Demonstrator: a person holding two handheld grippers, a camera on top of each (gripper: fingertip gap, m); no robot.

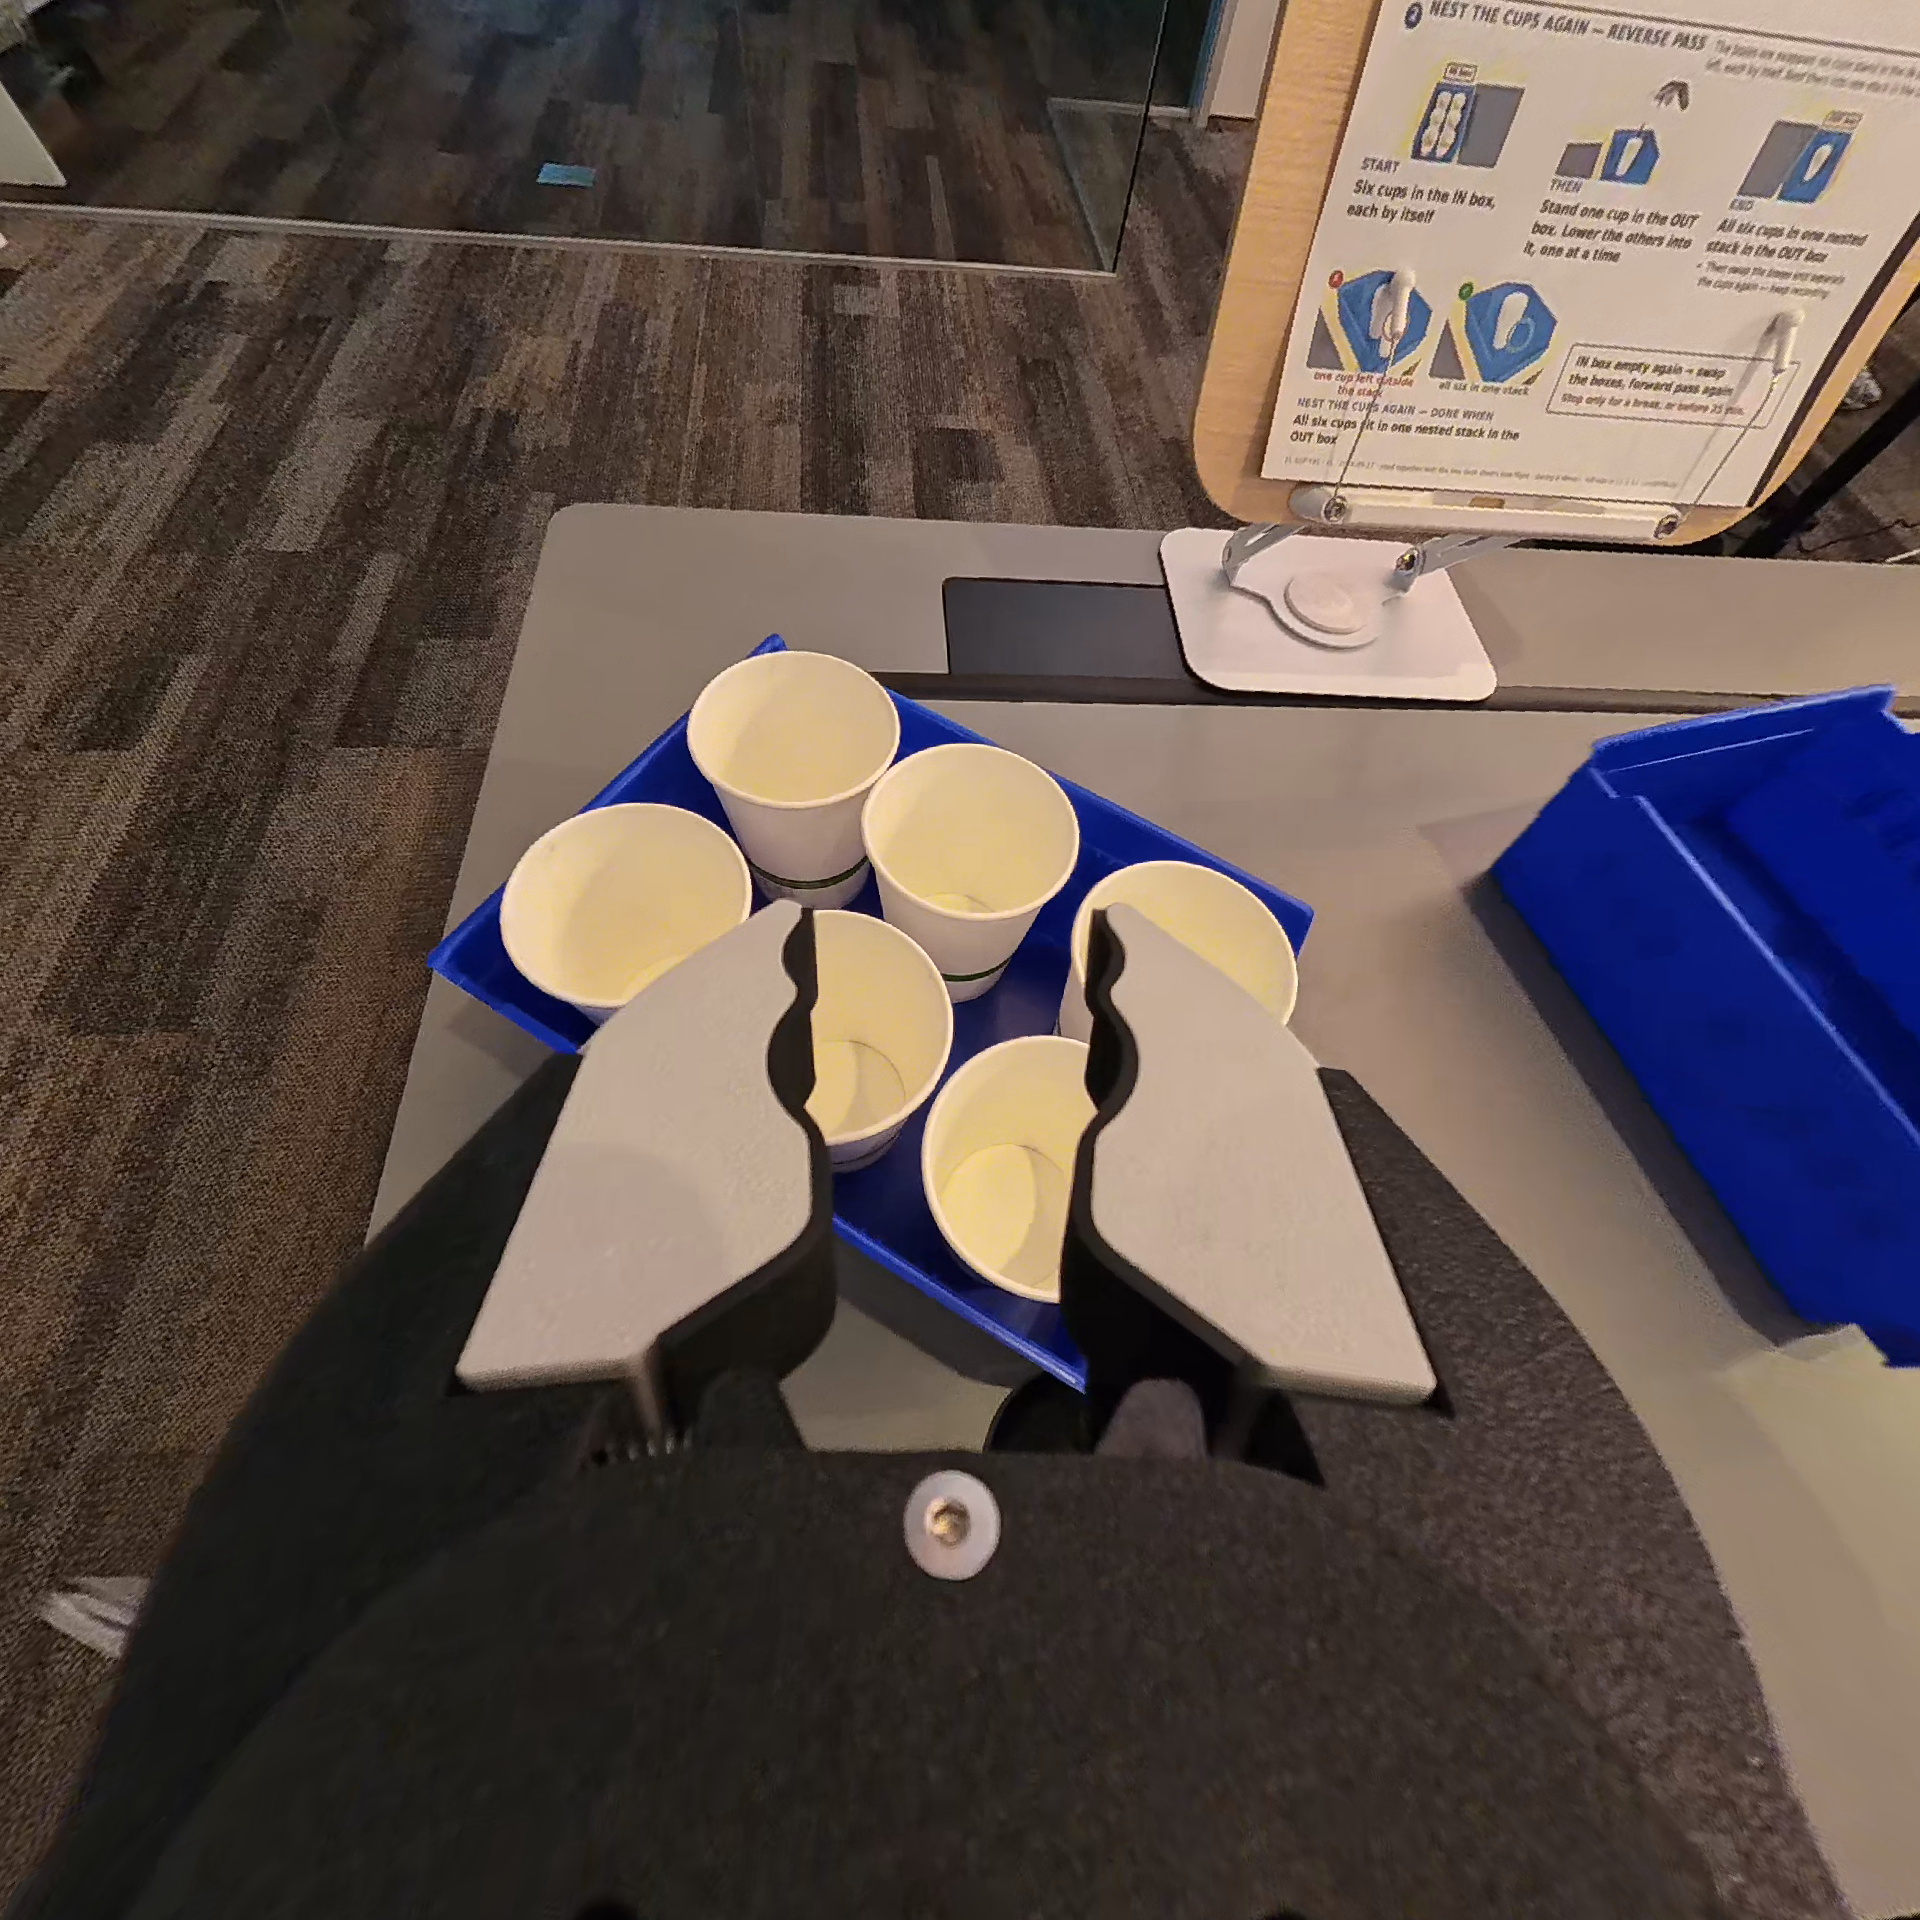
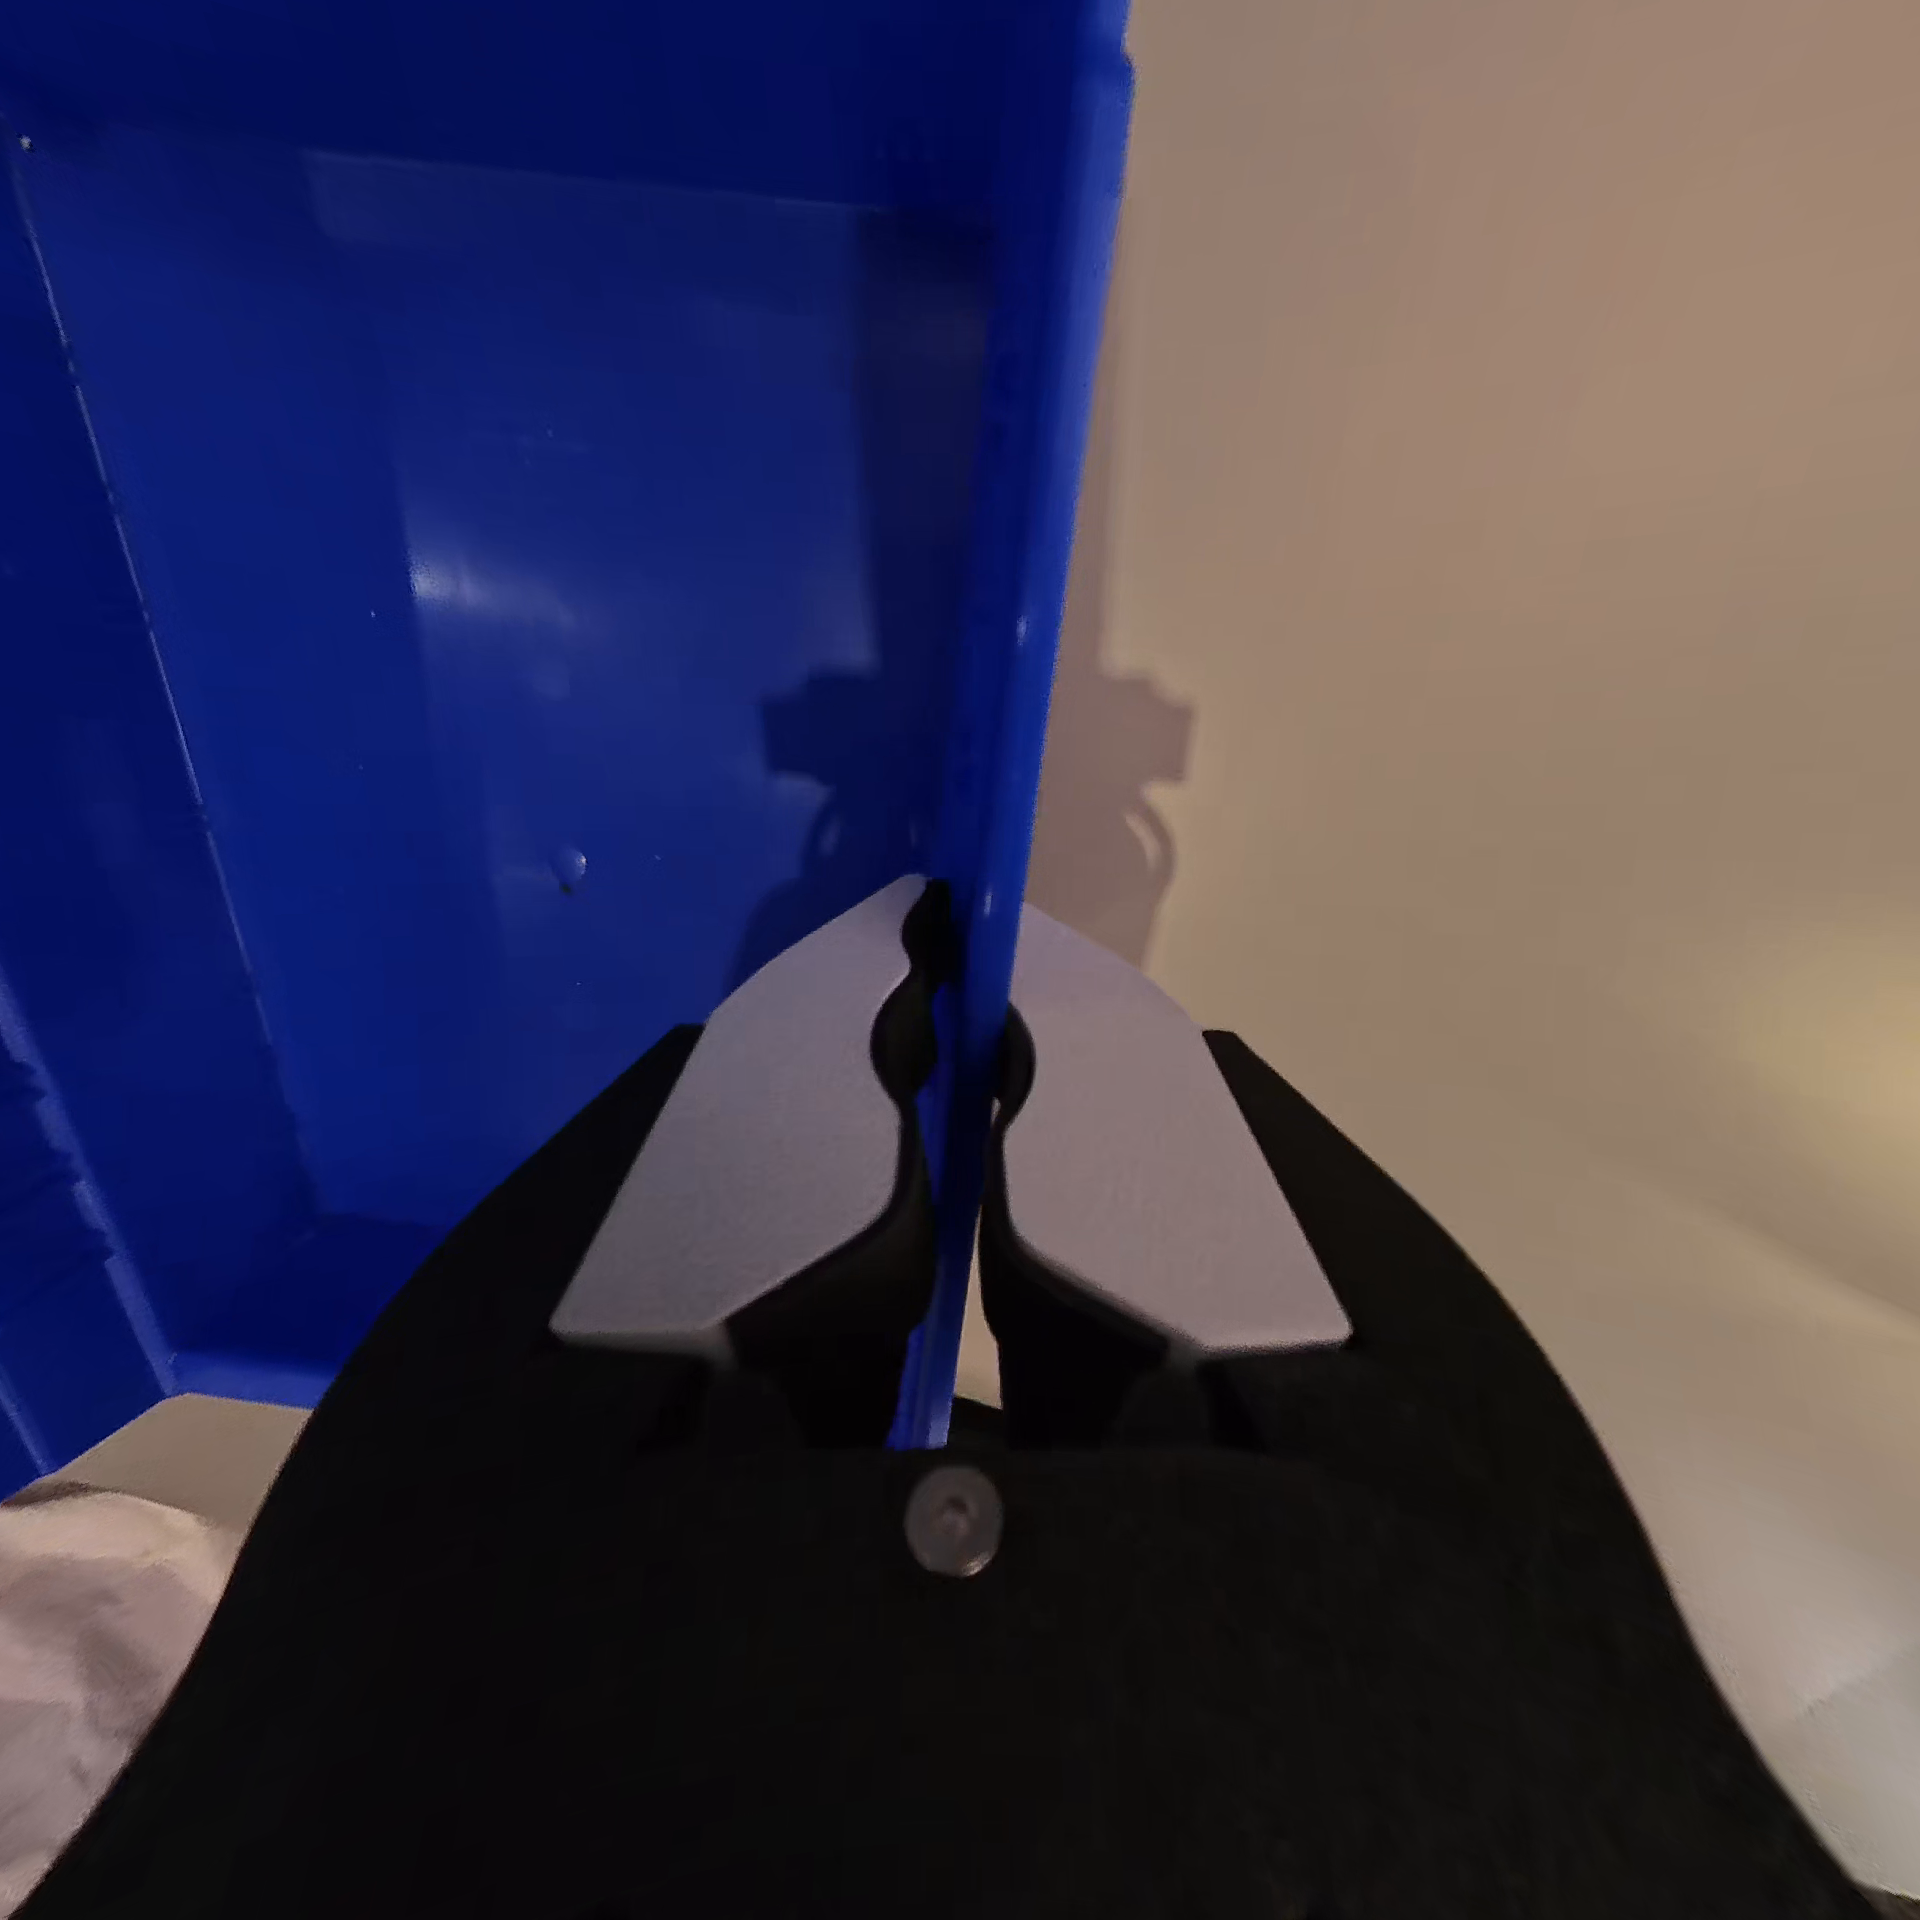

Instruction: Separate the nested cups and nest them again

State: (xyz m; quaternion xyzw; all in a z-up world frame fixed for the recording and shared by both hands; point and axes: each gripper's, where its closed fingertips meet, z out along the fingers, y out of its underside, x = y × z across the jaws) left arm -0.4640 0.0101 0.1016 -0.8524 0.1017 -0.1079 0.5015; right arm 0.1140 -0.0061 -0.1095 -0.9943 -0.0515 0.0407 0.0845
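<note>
We find six white paper cups [image 1: 968, 852] standing separate in the shallow blue plastic tray [image 1: 1049, 1340] beneath wide left tongs [image 1: 945, 935], while right tongs [image 2: 961, 904], clamped on the empty blue plastic bin's wall [image 2: 1013, 623], risk tipping it.

Six cups [image 1: 966, 852] stood separately in a tray [image 1: 1101, 831] on the table [image 1: 1351, 790]. A second bin [image 1: 1714, 956] sat well right of it (wall between the right gripper's [image 2: 961, 904] fingers). Sign stand [image 1: 1330, 623] behind both.
</note>
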